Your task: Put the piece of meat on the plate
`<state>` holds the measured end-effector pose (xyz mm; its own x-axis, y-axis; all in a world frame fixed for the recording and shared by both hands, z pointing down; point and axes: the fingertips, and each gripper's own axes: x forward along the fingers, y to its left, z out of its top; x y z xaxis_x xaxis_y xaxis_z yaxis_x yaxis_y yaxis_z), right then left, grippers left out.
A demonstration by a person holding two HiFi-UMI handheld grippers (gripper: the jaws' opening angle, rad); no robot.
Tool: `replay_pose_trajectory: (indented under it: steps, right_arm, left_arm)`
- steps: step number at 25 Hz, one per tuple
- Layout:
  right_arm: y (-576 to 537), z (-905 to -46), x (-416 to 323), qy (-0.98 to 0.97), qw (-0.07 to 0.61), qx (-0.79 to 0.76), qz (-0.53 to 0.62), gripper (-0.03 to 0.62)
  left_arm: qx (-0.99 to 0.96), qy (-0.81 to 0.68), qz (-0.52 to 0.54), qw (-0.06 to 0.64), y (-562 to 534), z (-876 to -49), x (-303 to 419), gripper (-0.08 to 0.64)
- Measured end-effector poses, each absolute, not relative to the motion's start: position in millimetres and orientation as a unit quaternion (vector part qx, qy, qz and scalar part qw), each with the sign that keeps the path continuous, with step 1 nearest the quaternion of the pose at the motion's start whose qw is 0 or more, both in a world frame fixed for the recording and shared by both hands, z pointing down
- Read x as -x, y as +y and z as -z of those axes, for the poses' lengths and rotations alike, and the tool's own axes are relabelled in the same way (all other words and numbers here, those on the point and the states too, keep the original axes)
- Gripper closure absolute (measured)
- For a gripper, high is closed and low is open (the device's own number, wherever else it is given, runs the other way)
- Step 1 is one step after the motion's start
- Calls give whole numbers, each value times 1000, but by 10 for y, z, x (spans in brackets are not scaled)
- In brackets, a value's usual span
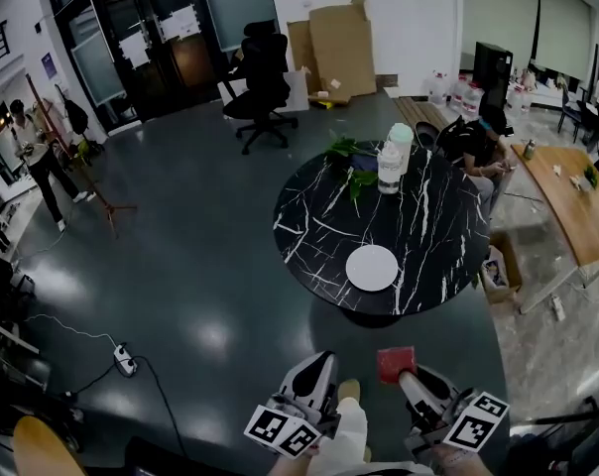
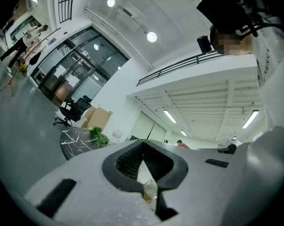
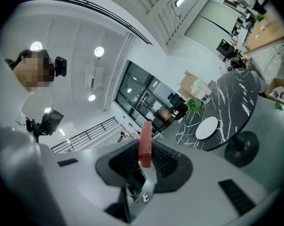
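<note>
The left gripper [image 1: 317, 367] hung low over the dark floor, well short of the bench [image 1: 314, 228]. Its own view showed its fingers [image 2: 109, 173] drawn together with nothing between them.

Ahead and slightly to the right, the white plate [image 1: 371, 267] lay bare near the closest edge of the round black marbled bench, apart from the white bottle [image 1: 390, 166] and the green plant [image 1: 350, 151] at its far side.

Further right, the piece of meat [image 1: 396, 363], a thin red slab, stood on edge in the right gripper [image 1: 411, 375], whose fingers [image 3: 153, 161] were clamped across its flat faces low down, leaving most of it sticking up free [image 3: 145, 142].

It looked light and held its shape, so it was probably fairly stiff. The faces could be slick, so a hold across them, near the middle, seemed the safest.
</note>
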<state>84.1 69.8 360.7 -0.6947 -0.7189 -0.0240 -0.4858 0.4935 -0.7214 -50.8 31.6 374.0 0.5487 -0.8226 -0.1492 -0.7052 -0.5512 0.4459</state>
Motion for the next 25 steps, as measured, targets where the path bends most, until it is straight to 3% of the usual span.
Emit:
replay_pose_trajectory:
  steps: [25]
  right_arm:
    - [-1315, -3965, -747, 817, 130, 394, 401, 511]
  left_arm:
    - [-871, -423, 153, 198, -1838, -4001, 484, 552]
